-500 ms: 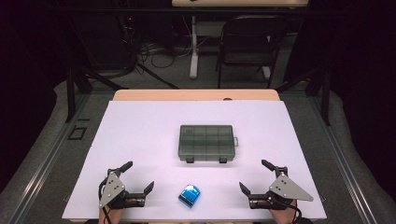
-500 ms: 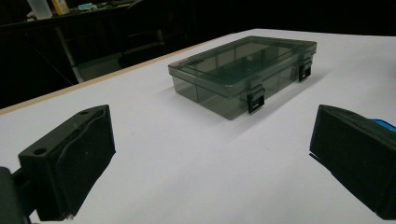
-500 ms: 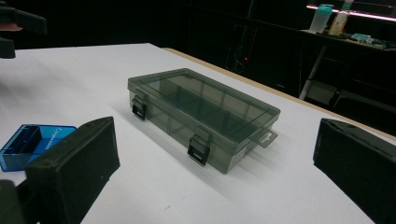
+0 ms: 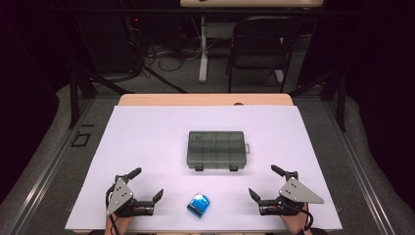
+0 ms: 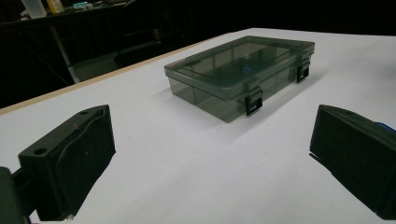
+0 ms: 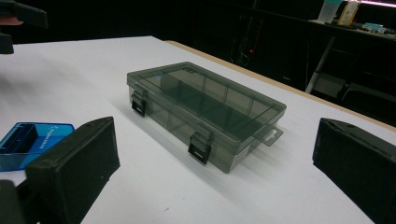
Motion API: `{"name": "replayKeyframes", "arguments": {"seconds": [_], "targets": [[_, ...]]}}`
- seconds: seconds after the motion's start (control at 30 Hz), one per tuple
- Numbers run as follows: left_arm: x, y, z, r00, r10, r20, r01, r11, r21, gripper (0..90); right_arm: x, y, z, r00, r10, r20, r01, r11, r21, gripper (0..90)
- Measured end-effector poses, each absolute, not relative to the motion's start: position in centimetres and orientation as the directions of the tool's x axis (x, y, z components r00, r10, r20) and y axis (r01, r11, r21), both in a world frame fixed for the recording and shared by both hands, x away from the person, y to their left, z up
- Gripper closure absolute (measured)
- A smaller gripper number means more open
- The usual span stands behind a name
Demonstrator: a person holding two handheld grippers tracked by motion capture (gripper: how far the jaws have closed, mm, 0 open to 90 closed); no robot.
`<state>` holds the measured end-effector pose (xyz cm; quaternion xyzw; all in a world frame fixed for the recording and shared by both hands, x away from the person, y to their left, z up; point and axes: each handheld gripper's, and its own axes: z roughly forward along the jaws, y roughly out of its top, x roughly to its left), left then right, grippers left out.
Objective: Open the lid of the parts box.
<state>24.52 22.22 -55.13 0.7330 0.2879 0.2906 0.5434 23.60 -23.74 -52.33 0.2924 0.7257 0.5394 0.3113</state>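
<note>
Smoke-grey compartment box (image 4: 216, 149) sits lid-down and latched at the middle of the white table (image 4: 147, 137), well apart from both your grippers. Your left gripper (image 4: 148, 185) rests low at the near edge, jaws spread wide and empty, angled toward the box. Your right gripper (image 4: 264, 182) mirrors it, jaws likewise released. Between them lies a small blue case (image 4: 198, 205).

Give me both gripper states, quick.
Left gripper: open, holding nothing.
Right gripper: open, holding nothing.
</note>
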Motion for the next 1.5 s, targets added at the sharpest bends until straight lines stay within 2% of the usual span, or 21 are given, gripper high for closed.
{"name": "replayKeyframes", "arguments": {"seconds": [0.6, 1.5], "targets": [[26.8, 20.5, -54.8, 0.701, 0.704, 0.111, 0.130, -0.280, 0.951, 0.1, 26.7, -23.1, -51.9, -0.639, 0.759, -0.124, 0.158, 0.287, 0.945, 0.0], [31.7, 17.5, -53.6, 0.744, 0.666, 0.058, 0.179, -0.282, 0.943, 0.1, 30.9, -22.1, -51.3, -0.673, 0.737, -0.068, 0.247, 0.310, 0.918, 0.0]]}}
